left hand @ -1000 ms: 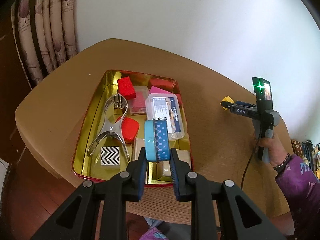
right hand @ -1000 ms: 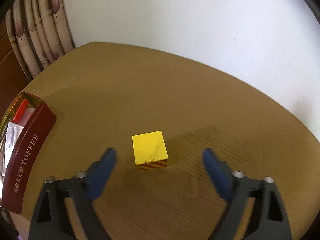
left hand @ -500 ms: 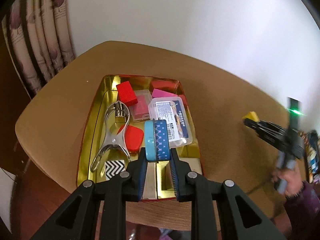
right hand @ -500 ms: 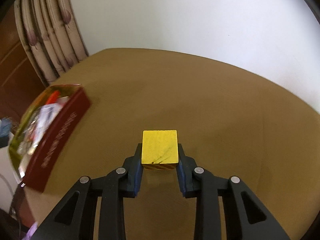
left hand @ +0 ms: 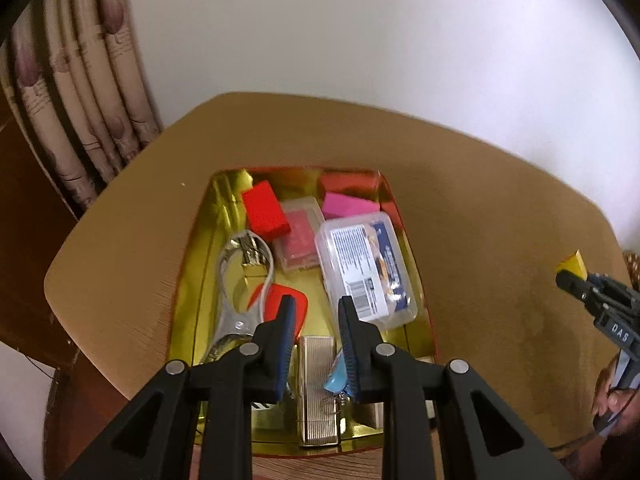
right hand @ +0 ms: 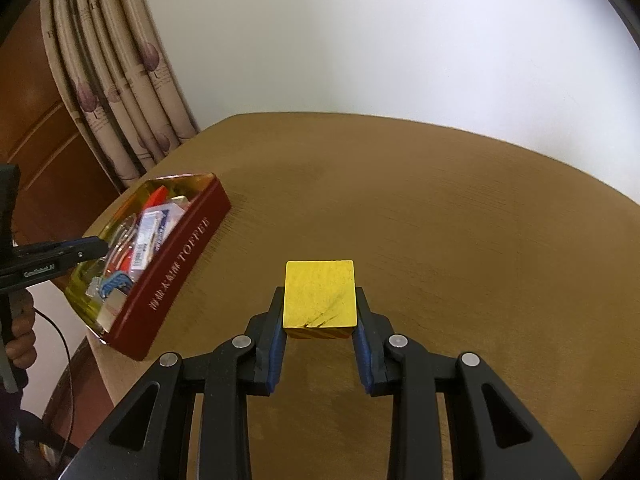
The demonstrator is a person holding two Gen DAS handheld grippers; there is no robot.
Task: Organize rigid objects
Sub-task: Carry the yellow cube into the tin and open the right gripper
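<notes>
My left gripper (left hand: 314,306) is open and empty above the near end of the gold-lined red tin (left hand: 192,264). The blue patterned tape roll (left hand: 335,376) lies in the tin below its right finger. The tin also holds a red block (left hand: 266,212), a clear plastic case (left hand: 366,268), metal tongs (left hand: 236,280), a pink block (left hand: 348,204) and a silver box (left hand: 318,392). My right gripper (right hand: 320,312) is shut on a yellow cube (right hand: 319,294) and holds it above the table. The tin (right hand: 176,268) lies to its left.
The tan wooden table (right hand: 460,220) has a rounded edge. A curtain (right hand: 116,80) hangs at the back left beside a white wall. The other gripper shows in each view: the right one (left hand: 600,308) and the left one (right hand: 52,258).
My left gripper opened and let the blue tape roll drop into the tin. My right gripper, shut on the yellow cube, lifted it and swung so the tin shows more.
</notes>
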